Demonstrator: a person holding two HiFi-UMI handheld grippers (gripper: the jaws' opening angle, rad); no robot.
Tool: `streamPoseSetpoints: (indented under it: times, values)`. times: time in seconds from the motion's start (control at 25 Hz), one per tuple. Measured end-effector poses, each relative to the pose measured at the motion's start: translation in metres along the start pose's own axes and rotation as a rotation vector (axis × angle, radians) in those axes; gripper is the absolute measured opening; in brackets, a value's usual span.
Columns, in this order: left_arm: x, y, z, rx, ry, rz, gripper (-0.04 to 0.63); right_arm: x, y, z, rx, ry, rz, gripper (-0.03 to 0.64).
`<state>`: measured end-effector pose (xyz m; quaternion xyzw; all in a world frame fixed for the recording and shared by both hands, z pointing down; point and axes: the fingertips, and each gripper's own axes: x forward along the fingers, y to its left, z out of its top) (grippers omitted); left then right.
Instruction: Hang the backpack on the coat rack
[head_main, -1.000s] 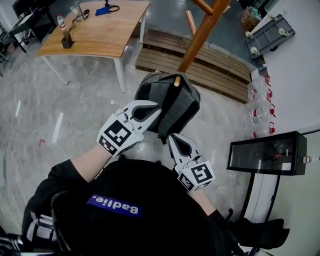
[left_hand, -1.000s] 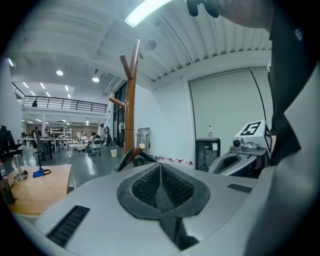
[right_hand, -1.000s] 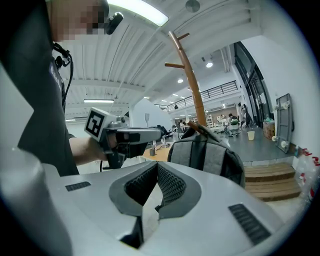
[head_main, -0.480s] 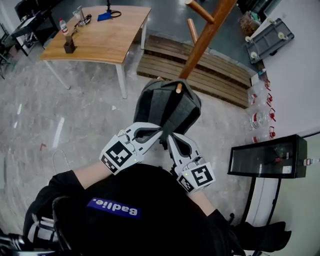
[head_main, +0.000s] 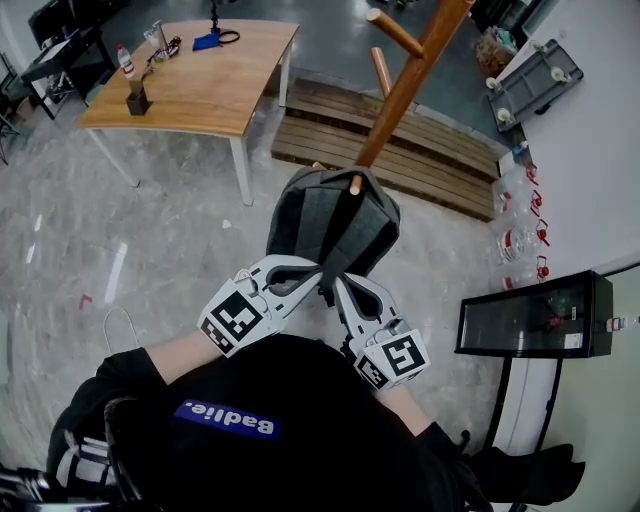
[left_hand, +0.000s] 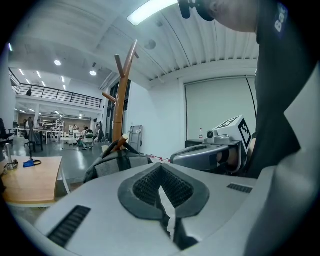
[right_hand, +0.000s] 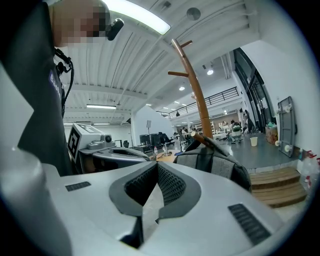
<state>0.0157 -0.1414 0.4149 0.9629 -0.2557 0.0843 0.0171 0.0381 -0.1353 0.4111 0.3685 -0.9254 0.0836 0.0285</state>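
The grey and black backpack (head_main: 335, 215) hangs by its top loop on a lower peg (head_main: 354, 184) of the brown wooden coat rack (head_main: 400, 90). A black strap dangles from its near side. My left gripper (head_main: 316, 272) and right gripper (head_main: 338, 287) sit close together just below the backpack, tips nearly meeting beside the strap. Both are shut with nothing between the pads. In the left gripper view the shut left gripper (left_hand: 161, 186) points toward the backpack (left_hand: 117, 162) and rack (left_hand: 119, 110). The right gripper view shows the shut right gripper (right_hand: 156, 186) with the backpack (right_hand: 215, 160) beyond it.
A wooden table (head_main: 200, 75) with small items stands at the far left. A slatted wooden pallet (head_main: 400, 140) lies behind the rack. At the right are a black glass-fronted cabinet (head_main: 530, 310), several water bottles (head_main: 515, 230) and a grey trolley (head_main: 530, 70) by the wall.
Both grippers have drawn back toward my body, the left one coming off the backpack's side. The backpack stays hanging on the peg.
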Motion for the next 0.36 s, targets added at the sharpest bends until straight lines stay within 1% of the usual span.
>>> streamPoseSetpoints:
  times: [0.36]
  values:
    - [0.0008, -0.003, -0.0031, -0.007, 0.014, -0.009, 0.009, -0.0021, 0.0001, -0.0019, 0.003, 0.006, -0.004, 0.006]
